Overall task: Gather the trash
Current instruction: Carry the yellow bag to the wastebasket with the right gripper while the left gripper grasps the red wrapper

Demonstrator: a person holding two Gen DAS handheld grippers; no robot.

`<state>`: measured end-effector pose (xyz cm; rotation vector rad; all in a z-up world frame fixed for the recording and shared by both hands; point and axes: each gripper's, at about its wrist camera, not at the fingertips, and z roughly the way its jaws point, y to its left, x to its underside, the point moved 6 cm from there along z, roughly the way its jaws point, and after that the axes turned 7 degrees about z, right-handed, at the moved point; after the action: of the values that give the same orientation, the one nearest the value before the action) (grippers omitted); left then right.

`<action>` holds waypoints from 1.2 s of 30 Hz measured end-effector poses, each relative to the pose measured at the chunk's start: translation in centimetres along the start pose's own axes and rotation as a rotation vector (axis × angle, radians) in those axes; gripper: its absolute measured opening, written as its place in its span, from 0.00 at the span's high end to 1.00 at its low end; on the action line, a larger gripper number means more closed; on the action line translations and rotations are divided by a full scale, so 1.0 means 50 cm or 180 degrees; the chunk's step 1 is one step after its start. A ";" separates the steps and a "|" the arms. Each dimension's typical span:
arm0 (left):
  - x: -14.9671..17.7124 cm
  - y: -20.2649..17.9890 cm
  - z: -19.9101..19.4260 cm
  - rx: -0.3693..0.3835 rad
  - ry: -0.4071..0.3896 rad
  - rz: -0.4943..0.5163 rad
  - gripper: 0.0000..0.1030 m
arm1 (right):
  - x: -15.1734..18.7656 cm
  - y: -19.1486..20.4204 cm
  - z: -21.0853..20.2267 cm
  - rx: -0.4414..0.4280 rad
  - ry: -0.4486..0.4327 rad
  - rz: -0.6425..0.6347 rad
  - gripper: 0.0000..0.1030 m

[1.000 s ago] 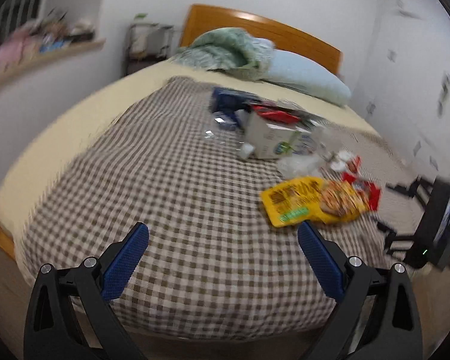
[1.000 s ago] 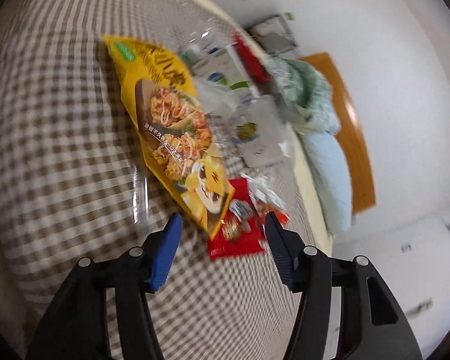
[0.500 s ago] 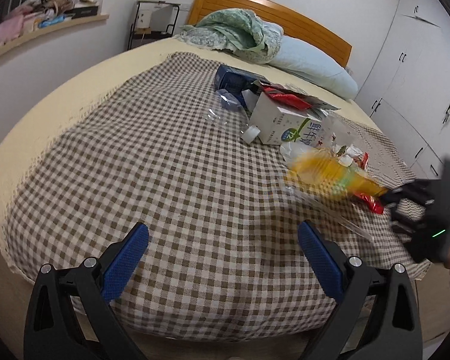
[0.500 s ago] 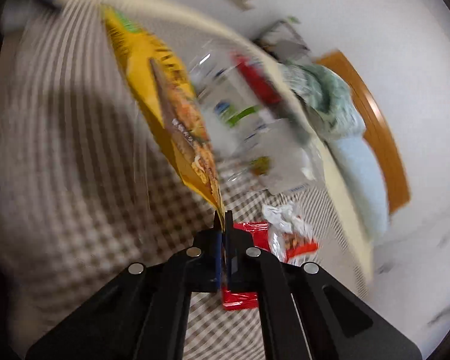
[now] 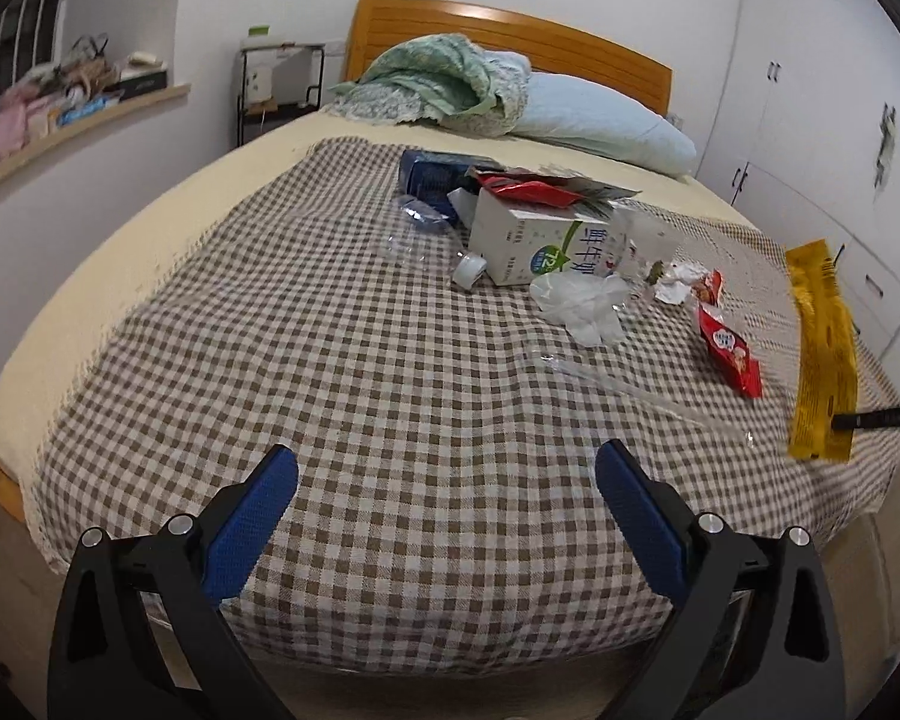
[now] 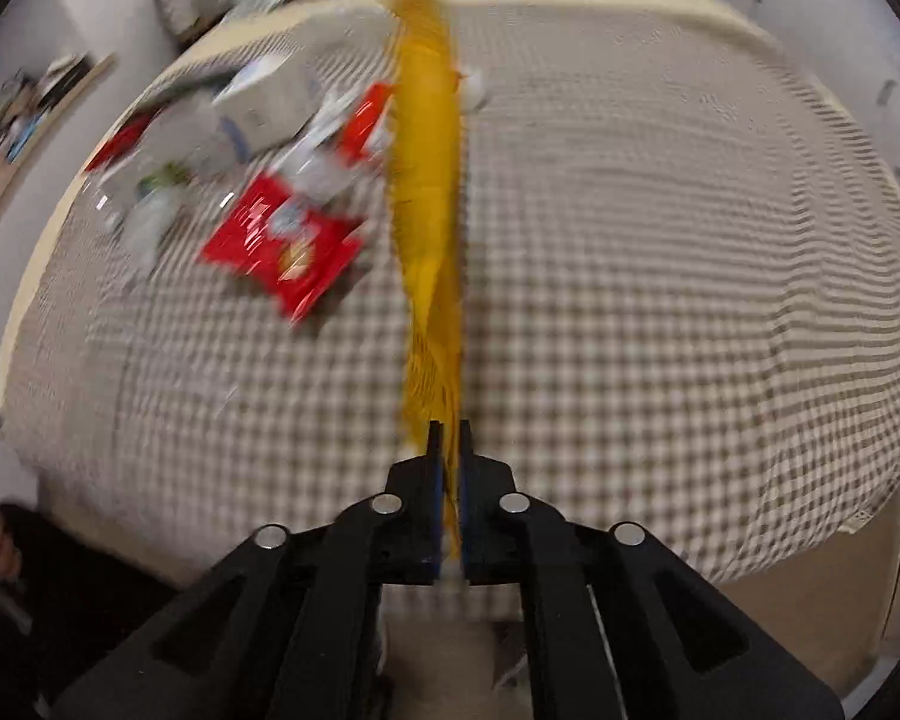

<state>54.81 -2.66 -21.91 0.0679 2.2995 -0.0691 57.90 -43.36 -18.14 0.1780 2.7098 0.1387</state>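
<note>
The yellow snack packet [image 6: 429,180] stands edge-on between the pads of my right gripper [image 6: 448,438], lifted clear of the checked bedspread [image 6: 660,240]; the jaws are opening slightly but still pinch it. In the left wrist view the packet [image 5: 822,354] hangs at the bed's right side from the right gripper [image 5: 852,420]. My left gripper [image 5: 447,468] is open and empty over the bed's near edge. The other trash lies mid-bed: a milk carton [image 5: 540,240], a red wrapper [image 5: 729,354], a clear bag [image 5: 582,300], a crushed bottle [image 5: 426,228].
A pillow [image 5: 600,120] and a green blanket [image 5: 444,84] lie at the headboard. White wardrobe doors [image 5: 810,120] line the right wall. A cluttered shelf [image 5: 78,114] and a wire rack [image 5: 276,90] stand to the left. A clear plastic strip [image 5: 618,387] lies near the red wrapper.
My right gripper shut on the yellow packet's corner, lifted it off the bedspread and rolled it upright toward the bed's right edge. The left gripper shifted slightly and stayed open.
</note>
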 end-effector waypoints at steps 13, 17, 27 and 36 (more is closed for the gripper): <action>0.000 -0.022 0.014 -0.0013 0.0046 0.0158 0.07 | -0.064 -0.041 -0.009 -0.0054 -0.0940 0.0422 0.99; -0.042 -0.064 0.043 0.0266 0.0037 0.0265 0.07 | -0.043 -0.050 -0.054 -0.0033 -0.1089 0.0329 0.99; -0.153 -0.340 0.218 0.1411 0.0573 0.0131 0.19 | 0.026 -0.099 -0.100 -0.0010 -0.1251 0.0244 0.99; -0.187 -0.461 0.383 0.1192 0.1002 0.0022 0.92 | 0.066 -0.120 -0.089 0.0006 -0.1275 0.0155 0.99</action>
<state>73.58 -27.30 -27.05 0.2974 2.5707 -0.5180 52.46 -49.09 -16.17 0.2439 2.3080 0.1021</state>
